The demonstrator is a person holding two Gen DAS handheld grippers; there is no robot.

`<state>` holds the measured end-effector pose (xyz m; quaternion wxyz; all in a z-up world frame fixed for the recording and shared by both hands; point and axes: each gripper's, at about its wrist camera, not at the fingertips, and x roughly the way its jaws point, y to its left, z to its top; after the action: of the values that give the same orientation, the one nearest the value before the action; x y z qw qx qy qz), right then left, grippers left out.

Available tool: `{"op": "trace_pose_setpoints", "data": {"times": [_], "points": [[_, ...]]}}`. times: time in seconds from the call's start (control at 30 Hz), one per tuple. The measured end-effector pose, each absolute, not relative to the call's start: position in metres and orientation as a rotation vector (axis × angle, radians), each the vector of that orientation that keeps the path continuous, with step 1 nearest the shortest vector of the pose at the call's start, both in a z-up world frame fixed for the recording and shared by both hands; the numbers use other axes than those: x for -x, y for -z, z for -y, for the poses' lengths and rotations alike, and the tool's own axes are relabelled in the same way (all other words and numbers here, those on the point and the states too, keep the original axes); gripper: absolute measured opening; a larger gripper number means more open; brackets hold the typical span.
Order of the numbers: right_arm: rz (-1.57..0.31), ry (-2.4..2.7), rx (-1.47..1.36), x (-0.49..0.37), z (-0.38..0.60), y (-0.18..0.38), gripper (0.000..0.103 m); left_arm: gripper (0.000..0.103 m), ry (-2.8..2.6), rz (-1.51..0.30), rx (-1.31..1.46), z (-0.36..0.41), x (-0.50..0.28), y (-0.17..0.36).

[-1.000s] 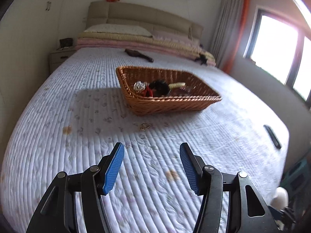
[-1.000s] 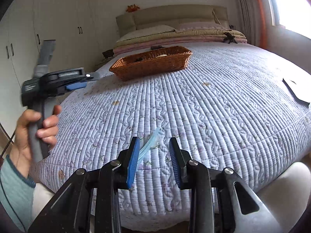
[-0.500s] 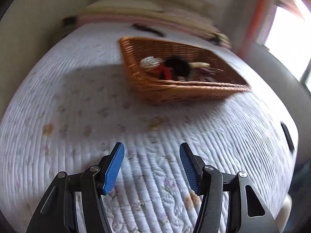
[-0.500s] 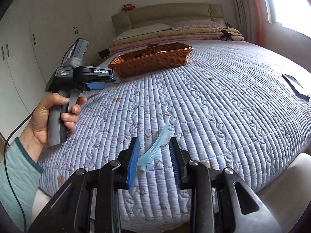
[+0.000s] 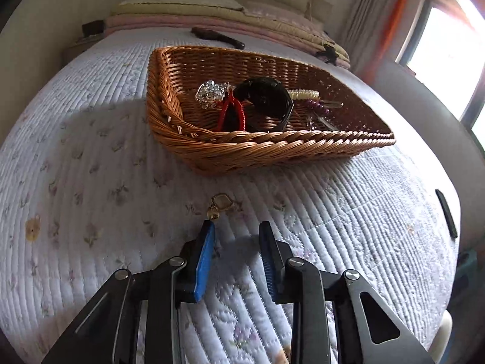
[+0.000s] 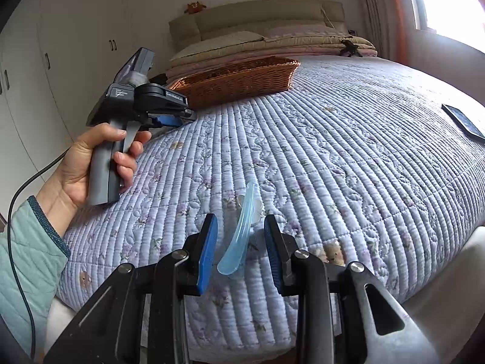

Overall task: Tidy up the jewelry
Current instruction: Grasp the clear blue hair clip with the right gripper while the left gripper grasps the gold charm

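Note:
A wicker basket [image 5: 272, 148] sits on the quilted bed and holds a crystal piece [image 5: 209, 94], a red clip [image 5: 232, 112], a black band [image 5: 266, 97] and bead bracelets [image 5: 306, 95]. A small gold earring [image 5: 219, 203] lies on the quilt just ahead of my left gripper [image 5: 236, 227], which is open, its left fingertip close to it. My right gripper [image 6: 241, 221] is open around a pale blue hair clip [image 6: 241, 230] that lies on the quilt between its fingers. The basket [image 6: 239, 82] and the left gripper [image 6: 163, 112] show in the right wrist view.
A dark phone [image 6: 463, 119] lies on the bed at the right; it also shows in the left wrist view [image 5: 445, 215]. Pillows and folded bedding [image 5: 212, 12] are at the head. A dark object [image 5: 218, 38] lies behind the basket. White wardrobes [image 6: 60, 60] stand left.
My left gripper has moved forward and down to the earring and narrowed. My right gripper has advanced so the blue hair clip lies between its fingers.

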<state>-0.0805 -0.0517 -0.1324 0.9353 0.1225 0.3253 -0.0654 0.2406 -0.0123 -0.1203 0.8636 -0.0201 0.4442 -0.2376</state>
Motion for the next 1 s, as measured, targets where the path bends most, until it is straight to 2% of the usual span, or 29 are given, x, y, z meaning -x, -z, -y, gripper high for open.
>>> {"op": "trace_pose_setpoints", "data": {"times": [0.7,0.77,0.9,0.97,1.0], "points": [[-0.658,0.121,-0.218,0.076,0.052,0.135,0.033,0.030,0.438,-0.884,0.063,0.004,-0.248,0.116],[-0.660,0.129,-0.207,0.075,0.051,0.135,0.030,0.030,0.432,-0.886,0.037,0.010,-0.252,0.117],[-0.662,0.134,-0.198,0.072,0.054,0.136,0.017,0.030,0.442,-0.896,0.011,0.018,-0.256,0.120],[-0.662,0.133,-0.190,0.072,0.054,0.137,0.016,0.029,0.442,-0.898,-0.012,0.023,-0.256,0.120],[-0.661,0.134,-0.183,0.071,0.054,0.137,0.016,0.021,0.442,-0.896,-0.025,0.025,-0.255,0.120]]}}
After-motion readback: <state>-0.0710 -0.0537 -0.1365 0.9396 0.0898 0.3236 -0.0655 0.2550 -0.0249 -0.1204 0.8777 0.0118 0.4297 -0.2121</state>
